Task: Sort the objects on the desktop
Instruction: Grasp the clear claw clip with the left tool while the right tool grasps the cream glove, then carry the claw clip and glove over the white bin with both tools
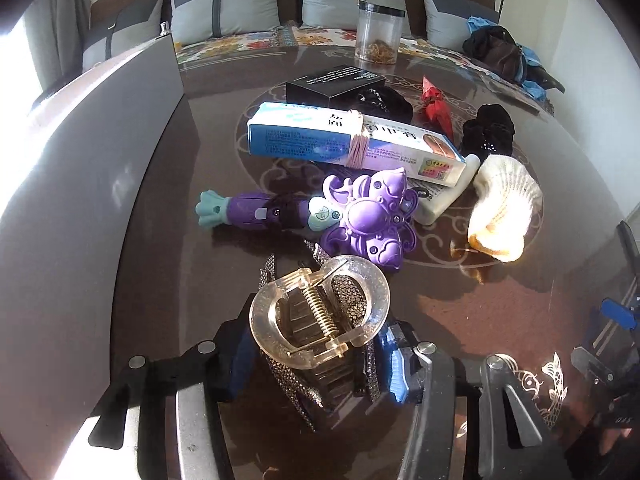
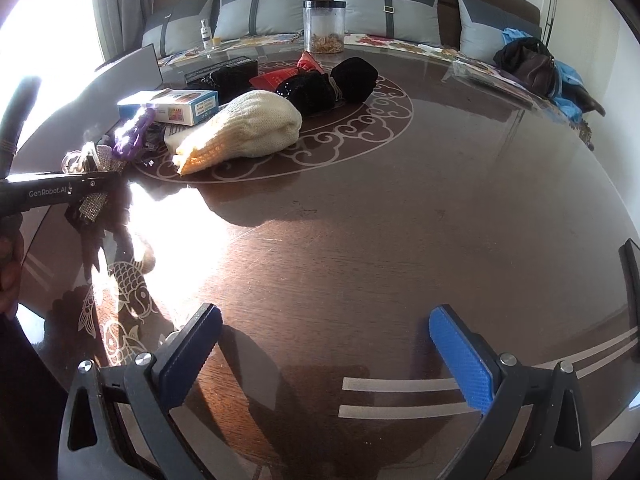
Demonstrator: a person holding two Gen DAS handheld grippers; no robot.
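Note:
A clear hair claw clip (image 1: 320, 312) with rhinestone wings and a metal spring sits between the blue pads of my left gripper (image 1: 318, 350), which is shut on it. In the right wrist view the same clip (image 2: 94, 184) hangs from the left gripper (image 2: 86, 184) just above the table. Beyond it lie a purple toy wand (image 1: 360, 216), a blue-and-white box (image 1: 352, 140) bound with a rubber band, a white tube (image 1: 448, 196) and a cream knitted hat (image 1: 504, 208). My right gripper (image 2: 324, 360) is open over bare table, with nothing between its fingers.
Farther back on the round brown table (image 2: 360, 220) are a black box (image 1: 332, 84), black fabric items (image 1: 488, 128), a red packet (image 1: 434, 104) and a clear jar (image 1: 378, 32). A grey flat panel (image 1: 100, 140) stands at the left. Cushions line the sofa behind.

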